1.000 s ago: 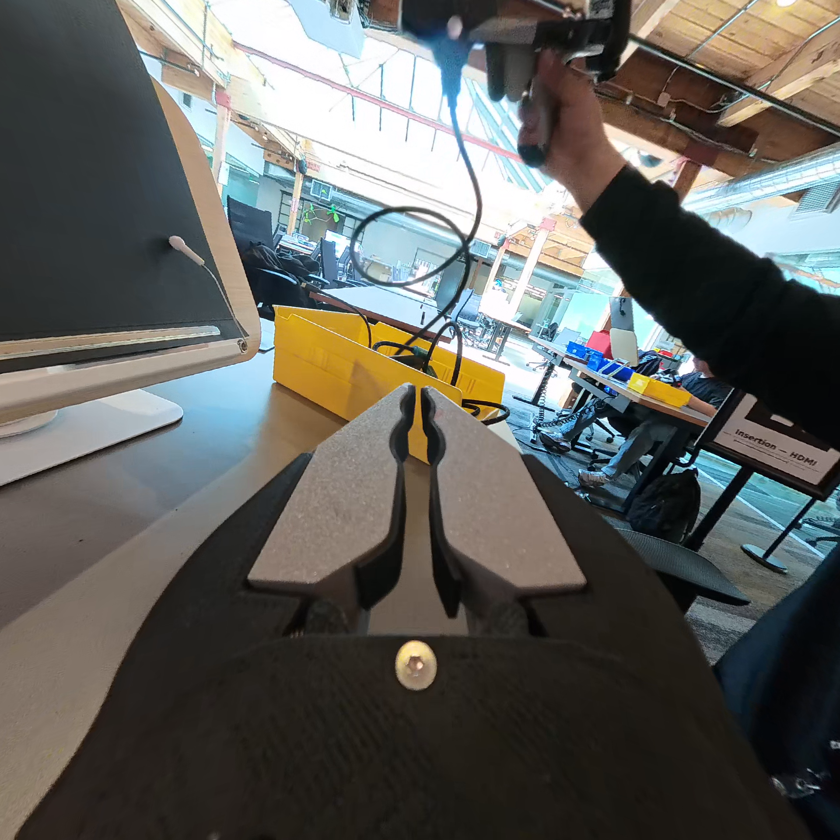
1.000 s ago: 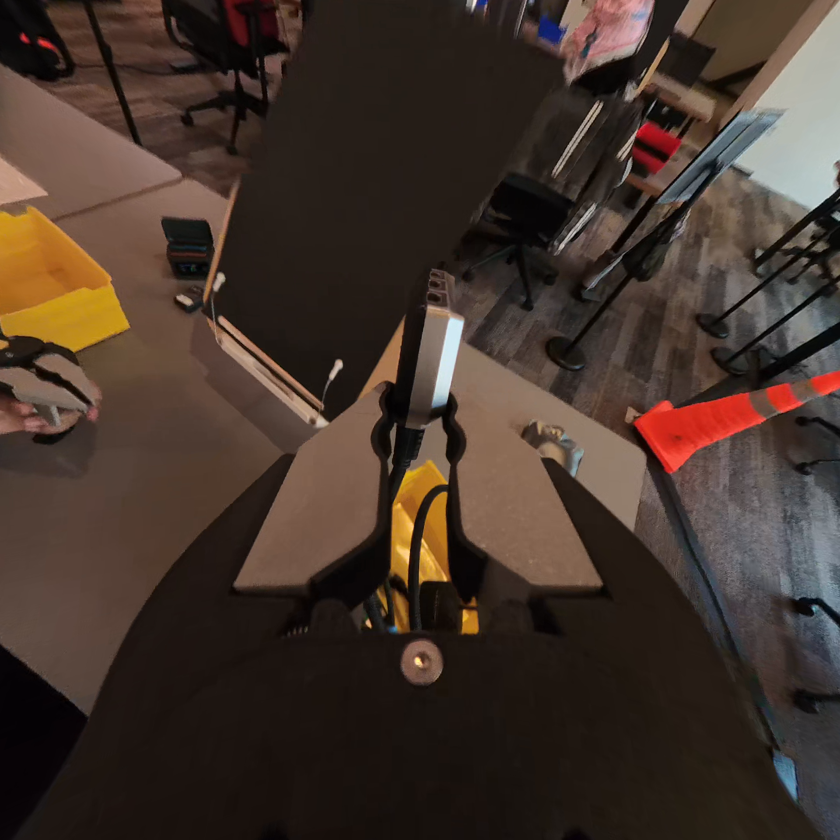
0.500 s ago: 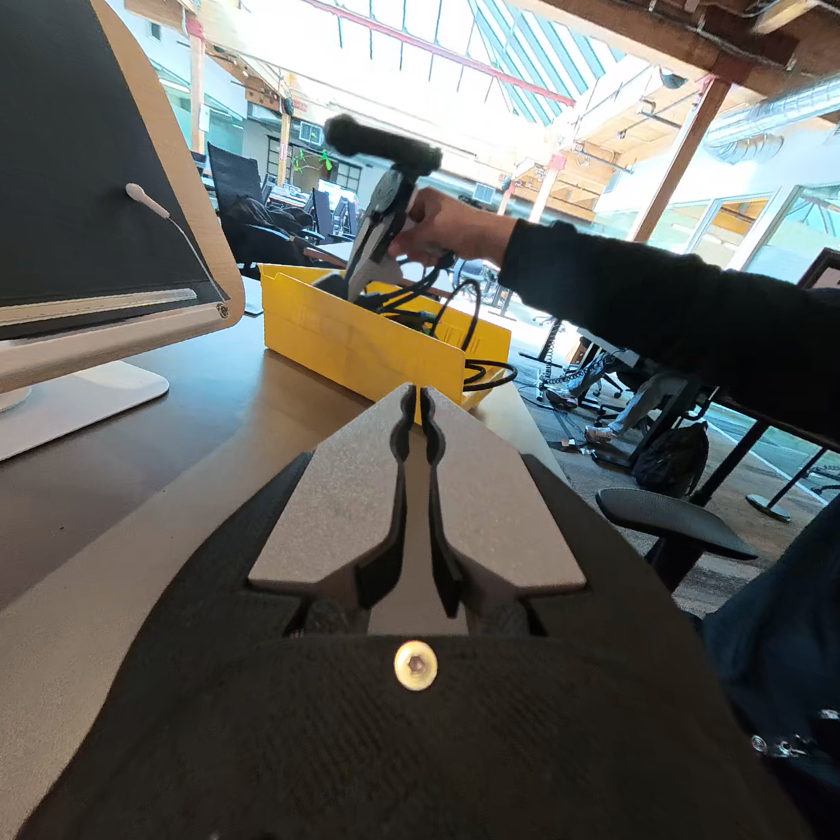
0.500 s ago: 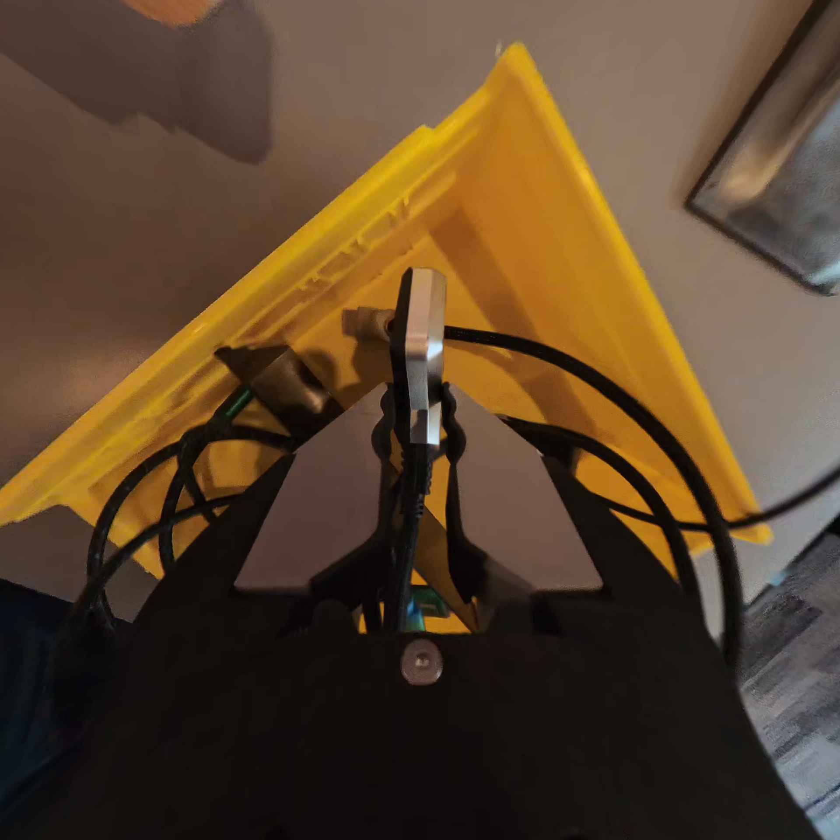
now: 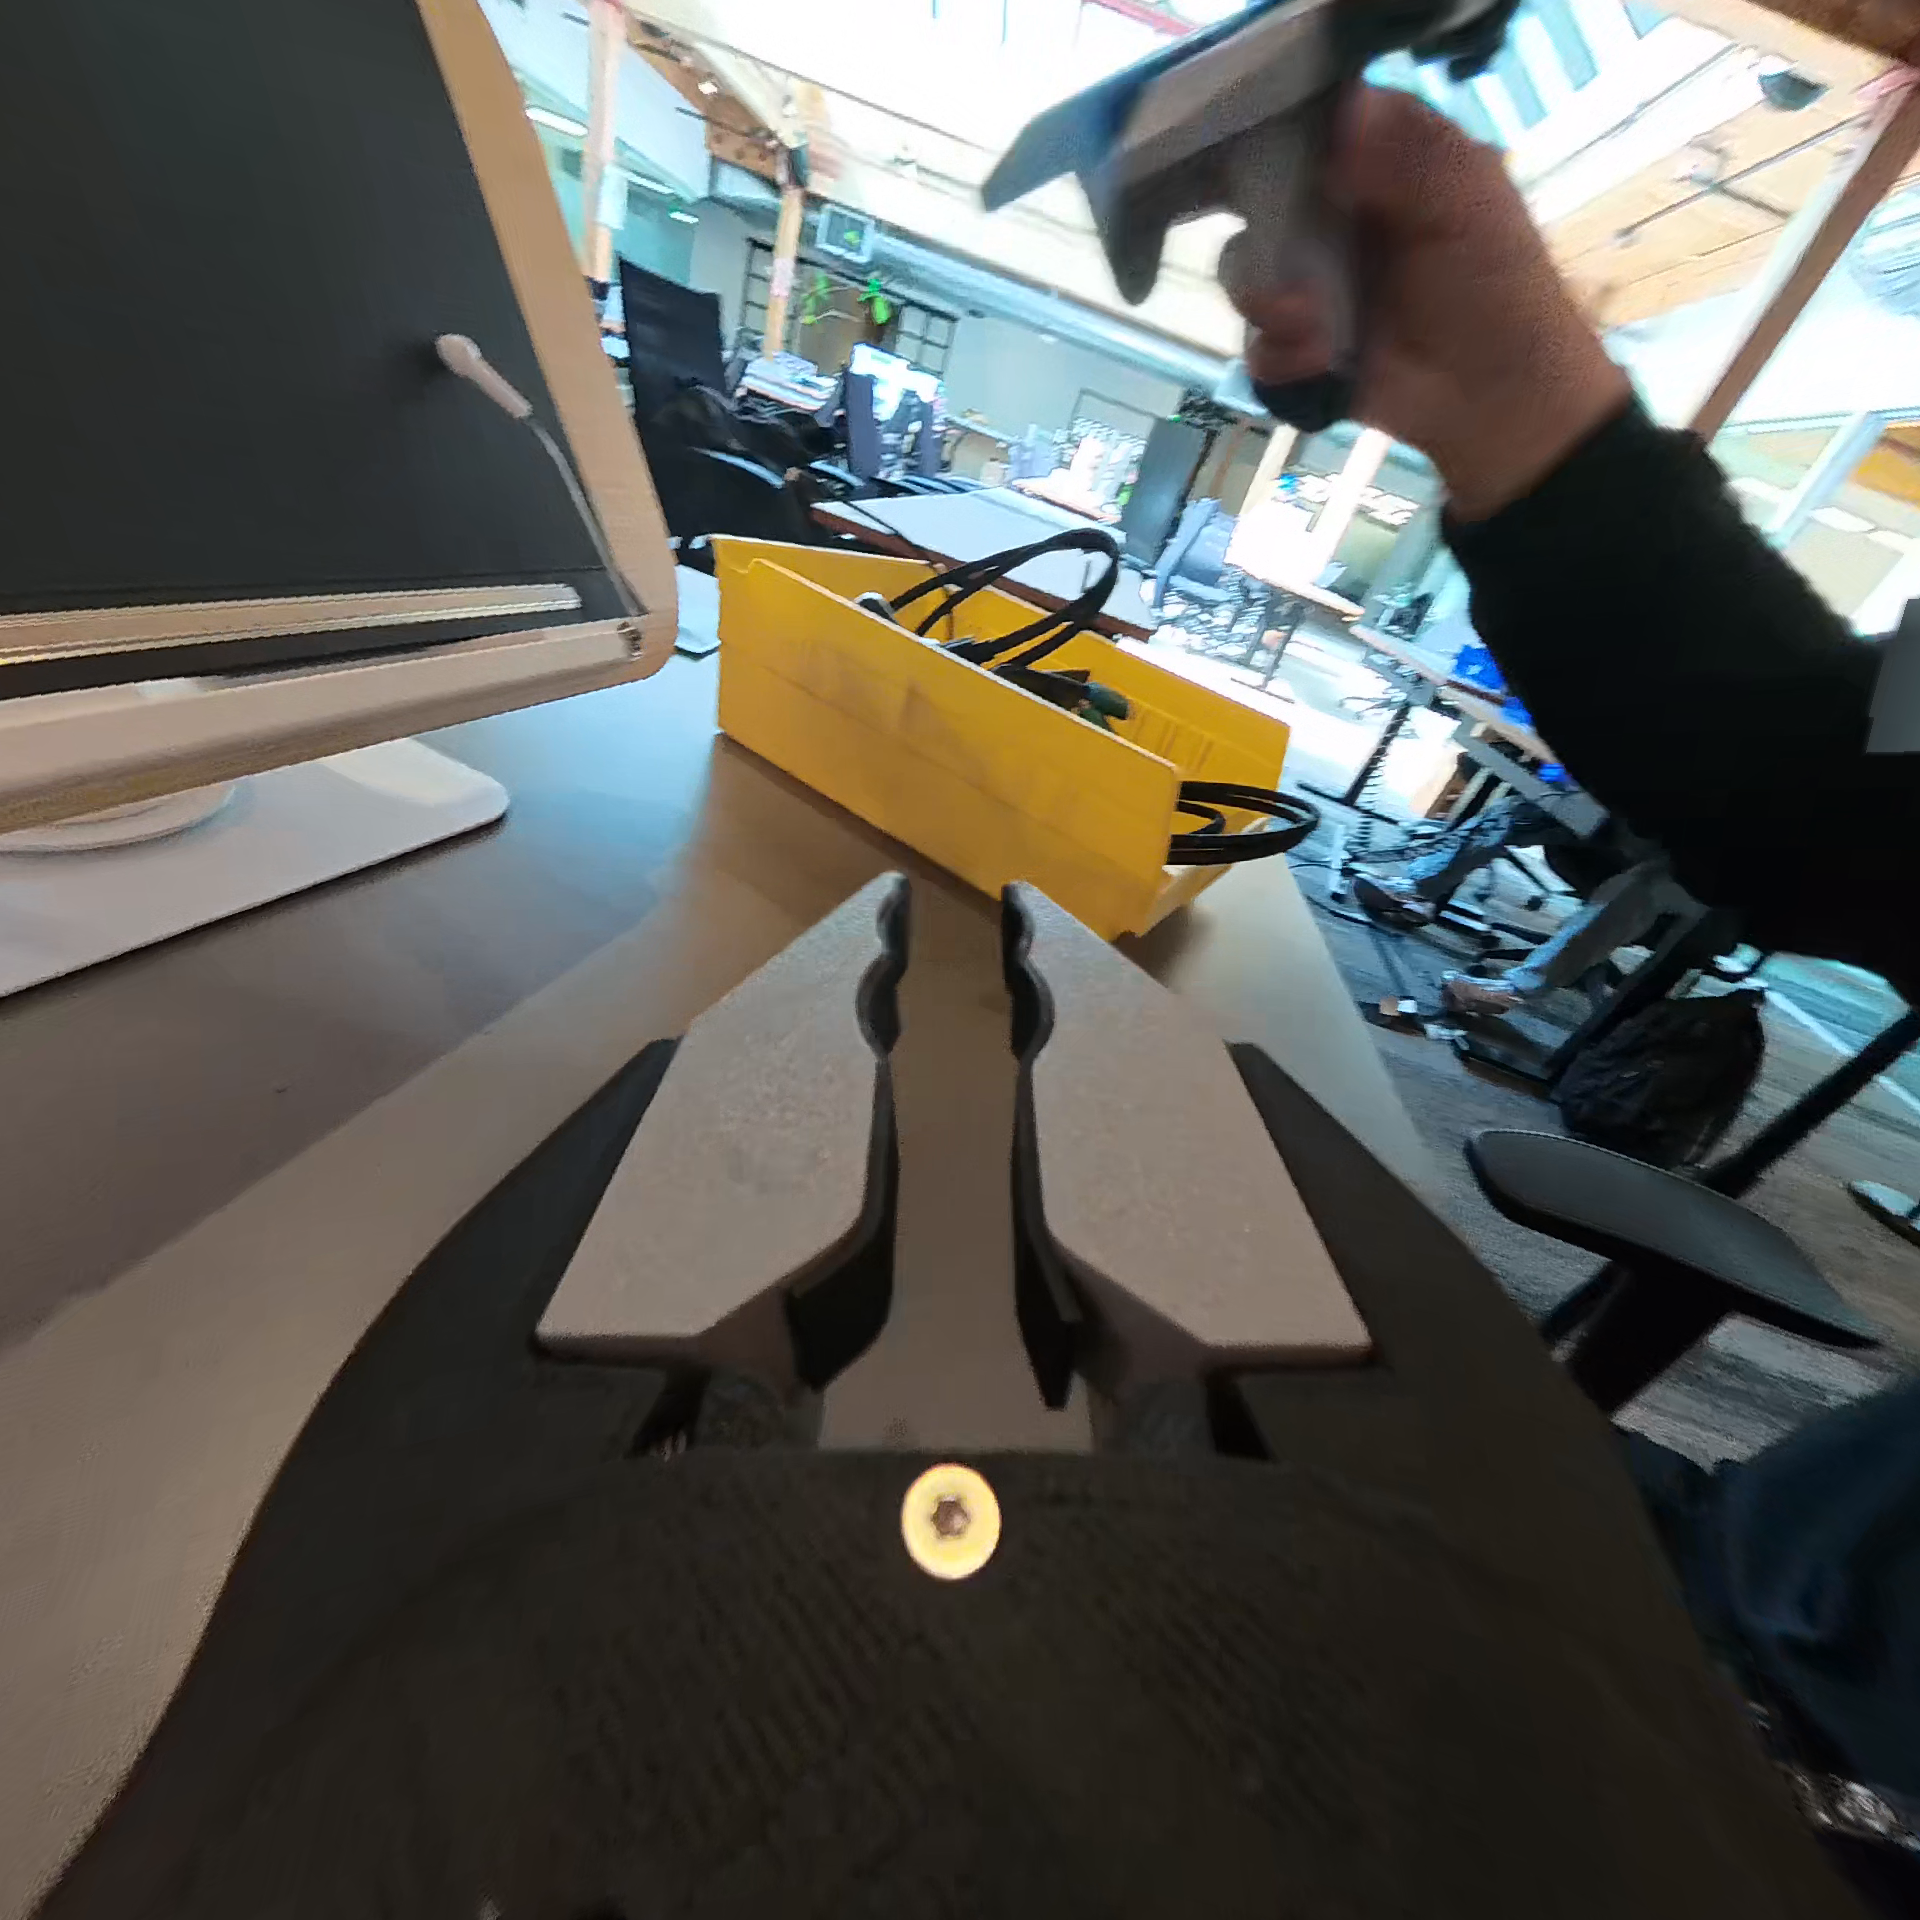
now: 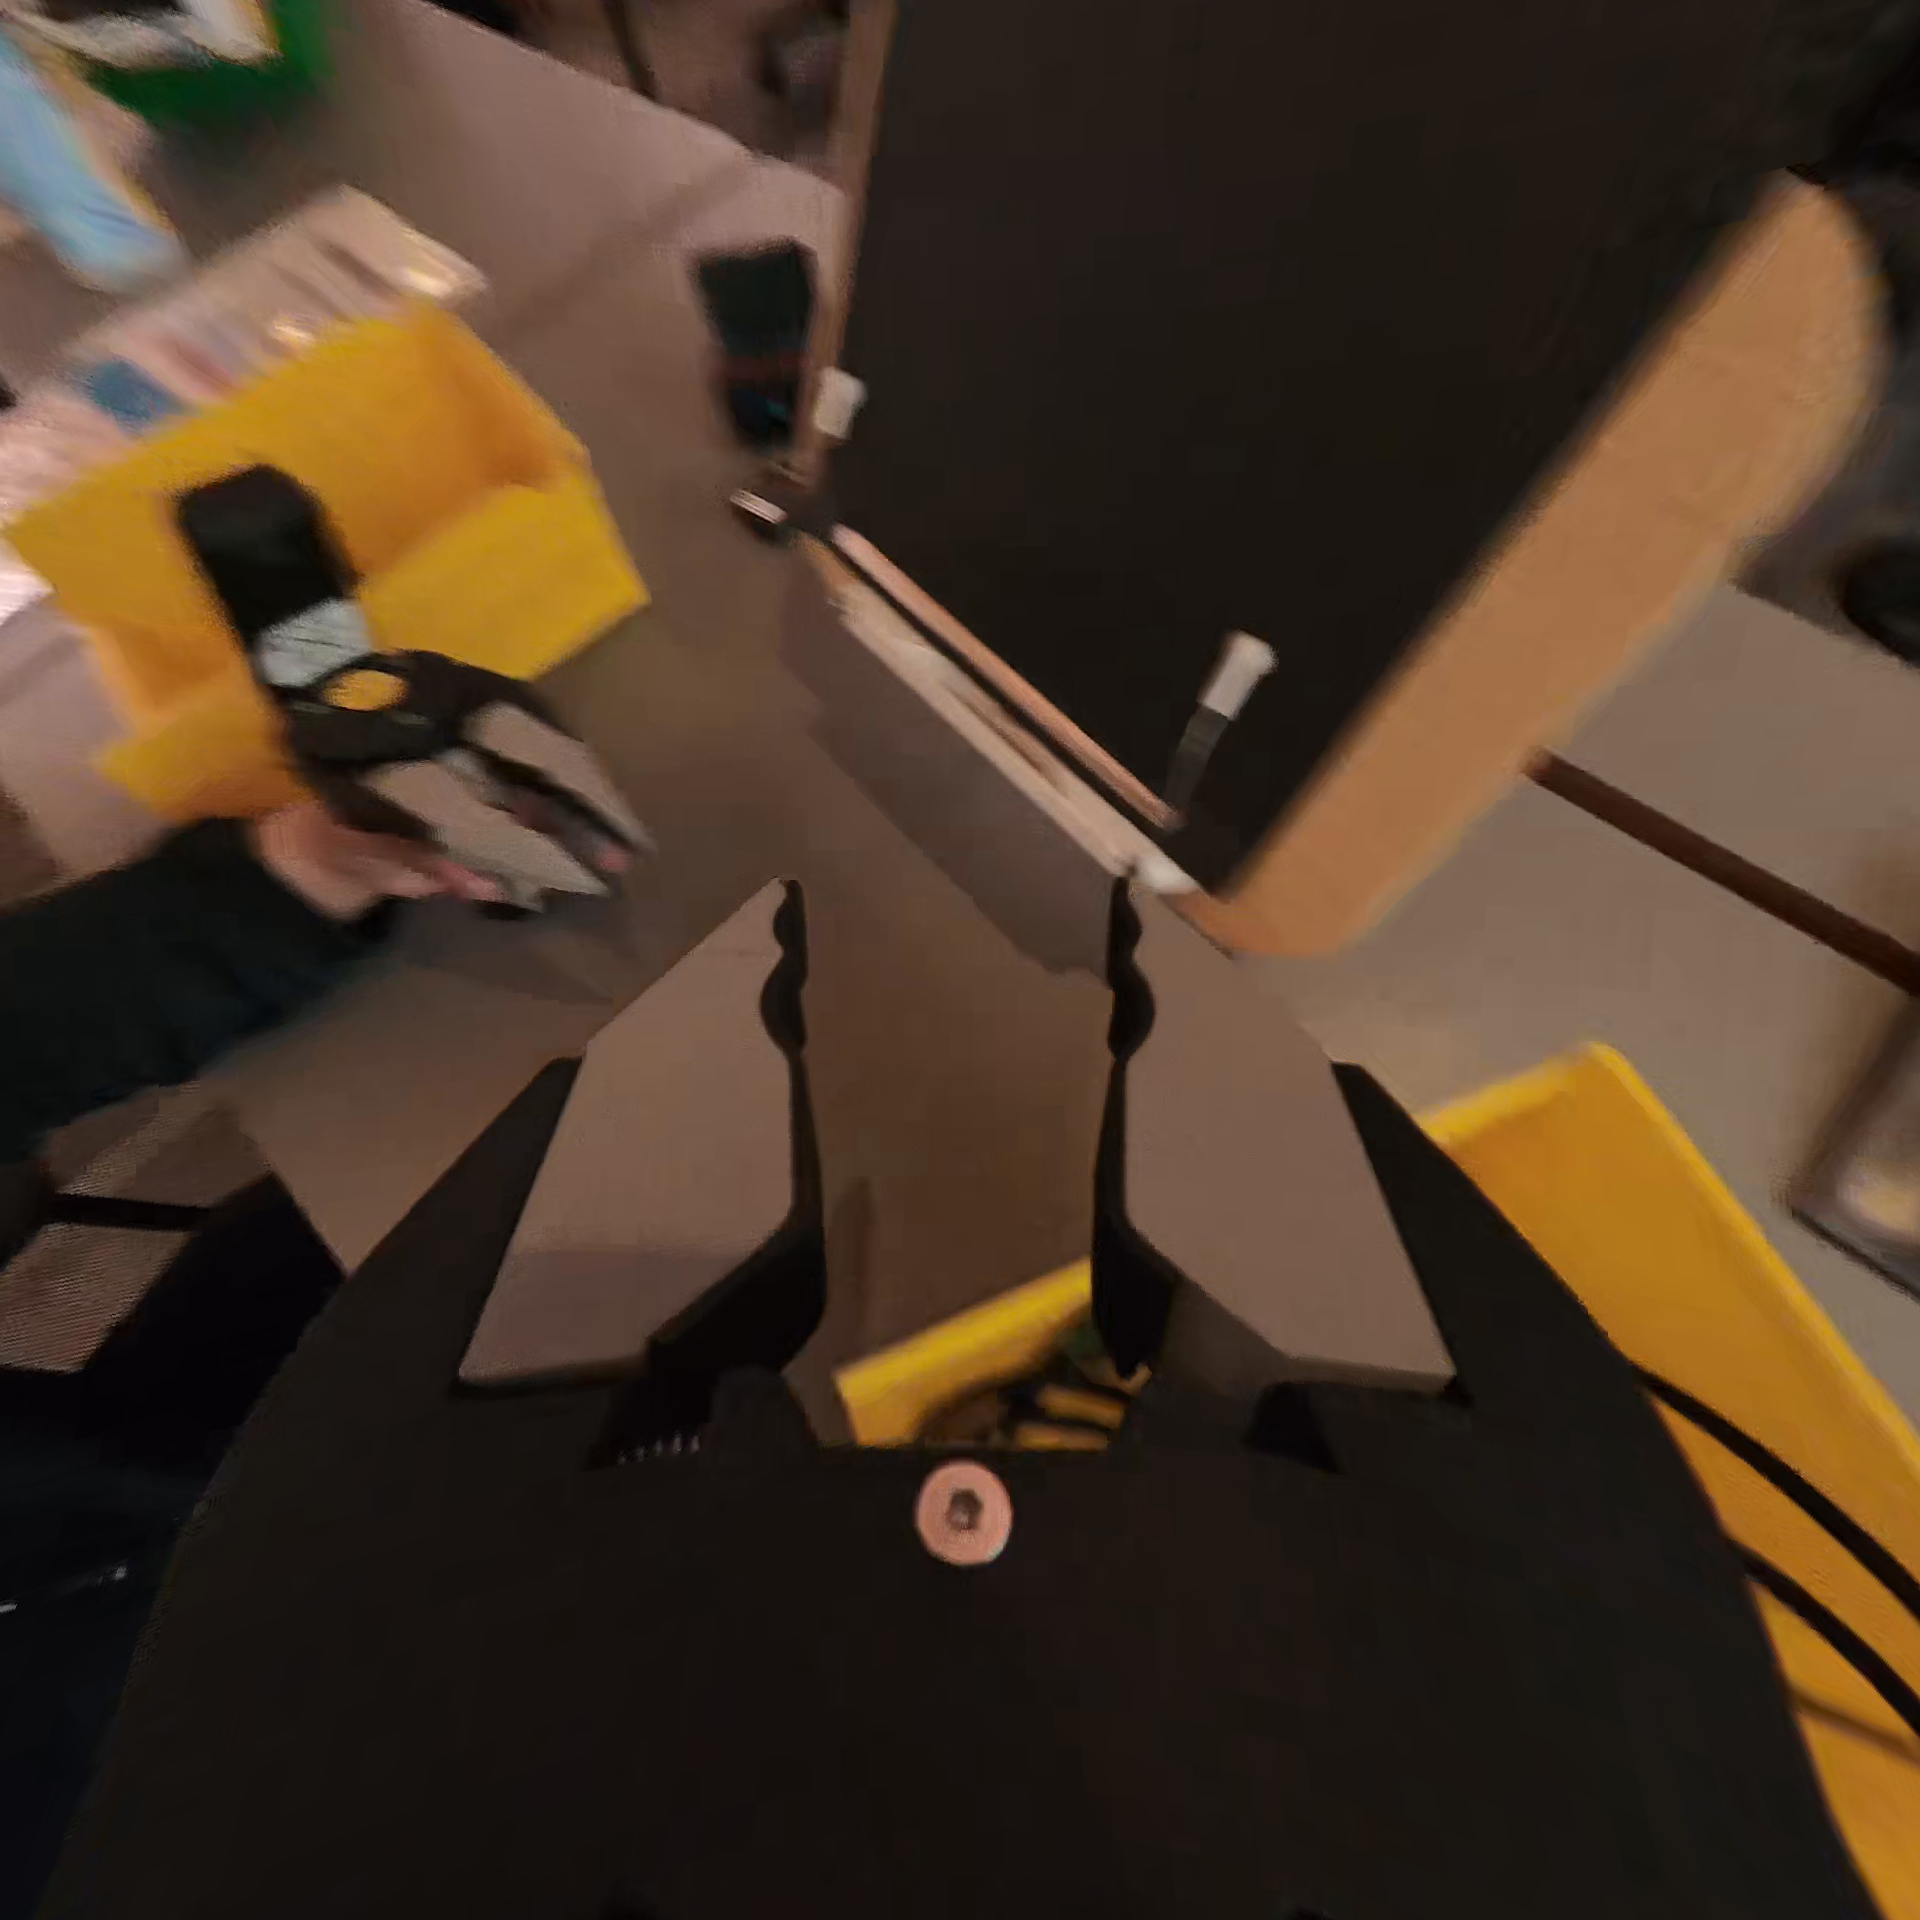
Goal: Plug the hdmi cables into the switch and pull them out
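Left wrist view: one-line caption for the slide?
Open left tongs low over the table, facing a yellow bin of black cables.

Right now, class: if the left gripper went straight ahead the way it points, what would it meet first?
Probably the yellow bin holding black cables: it sits on the table just beyond the open left gripper, though depth is unclear.

The grey-brown bench (image 5: 312,1039) carries a yellow bin (image 5: 966,748) near its far edge, black cables (image 5: 1018,582) looping out of it – a monitor's pale flat base (image 5: 260,831) stands to the left, and a second yellow bin (image 6: 436,468) sits well apart, beside a small dark device (image 6: 758,343), both blurred
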### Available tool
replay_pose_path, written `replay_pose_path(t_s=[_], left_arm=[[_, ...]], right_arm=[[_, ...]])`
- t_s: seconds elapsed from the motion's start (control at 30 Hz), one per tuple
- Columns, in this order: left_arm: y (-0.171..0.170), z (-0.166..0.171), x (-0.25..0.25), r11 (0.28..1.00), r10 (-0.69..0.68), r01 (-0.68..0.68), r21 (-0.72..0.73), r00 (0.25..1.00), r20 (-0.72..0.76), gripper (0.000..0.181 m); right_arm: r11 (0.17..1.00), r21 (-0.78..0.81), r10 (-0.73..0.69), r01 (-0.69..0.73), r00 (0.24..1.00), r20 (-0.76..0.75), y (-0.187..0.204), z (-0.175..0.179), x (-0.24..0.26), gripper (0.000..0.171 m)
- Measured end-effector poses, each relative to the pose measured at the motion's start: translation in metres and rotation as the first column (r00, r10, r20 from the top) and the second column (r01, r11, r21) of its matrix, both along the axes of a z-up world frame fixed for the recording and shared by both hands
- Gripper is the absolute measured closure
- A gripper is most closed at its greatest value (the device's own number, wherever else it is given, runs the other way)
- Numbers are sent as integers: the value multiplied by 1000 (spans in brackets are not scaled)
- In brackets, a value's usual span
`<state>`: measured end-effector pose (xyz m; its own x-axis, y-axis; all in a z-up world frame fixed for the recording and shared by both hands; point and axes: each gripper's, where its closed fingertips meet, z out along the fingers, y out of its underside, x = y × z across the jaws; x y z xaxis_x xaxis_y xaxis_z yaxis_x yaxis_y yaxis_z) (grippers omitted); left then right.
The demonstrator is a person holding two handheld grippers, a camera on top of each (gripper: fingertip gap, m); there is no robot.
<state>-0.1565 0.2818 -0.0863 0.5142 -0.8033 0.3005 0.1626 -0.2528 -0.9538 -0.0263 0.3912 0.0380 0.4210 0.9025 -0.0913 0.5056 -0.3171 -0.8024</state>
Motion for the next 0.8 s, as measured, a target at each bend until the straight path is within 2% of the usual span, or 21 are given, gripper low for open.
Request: replay_pose_path(t_s=[0.1,0.17,0.23,0.33,0.4,0.47,0.5,0.57,0.67,0.73,0.8], left_arm=[[11,-7,-9,996,89,-90,-19,995,-44,149],[17,-12,-14,990,136,-139,-35,988,-73,137],[22,-15,-19,983,174,-179,-38,980,-100,125],[27,-18,-28,970,239,-244,-14,961,-142,114],[31,-16,-36,958,285,-288,2,947,-146,112],[36,-17,-44,944,328,-330,13,931,-158,111],[38,-21,-46,939,341,-345,14,922,-184,111],[40,-30,-44,938,341,-346,16,913,-226,113],[42,-39,-38,940,330,-340,7,908,-257,114],[42,-40,-36,941,330,-338,21,903,-276,117],[41,-38,-35,940,336,-338,44,899,-281,123]], right_arm=[[991,63,130,-121,979,-155,-57,-6,-55,104],[984,86,175,-159,959,-224,-83,-29,-90,88],[982,84,183,-167,953,-241,-95,-64,-122,87],[984,130,155,-123,949,-276,-90,-103,-155,80],[983,169,125,-76,945,-303,-74,-117,-164,78],[982,186,98,-33,929,-357,-56,-125,-167,65],[983,179,101,-32,915,-392,-52,-130,-166,66],[990,125,116,-66,882,-456,-50,-130,-164,61],[981,158,177,-115,863,-473,-55,-127,-155,80],[984,166,140,-72,881,-451,-45,-131,-149,70],[989,142,111,-51,885,-453,-40,-131,-147,69]])
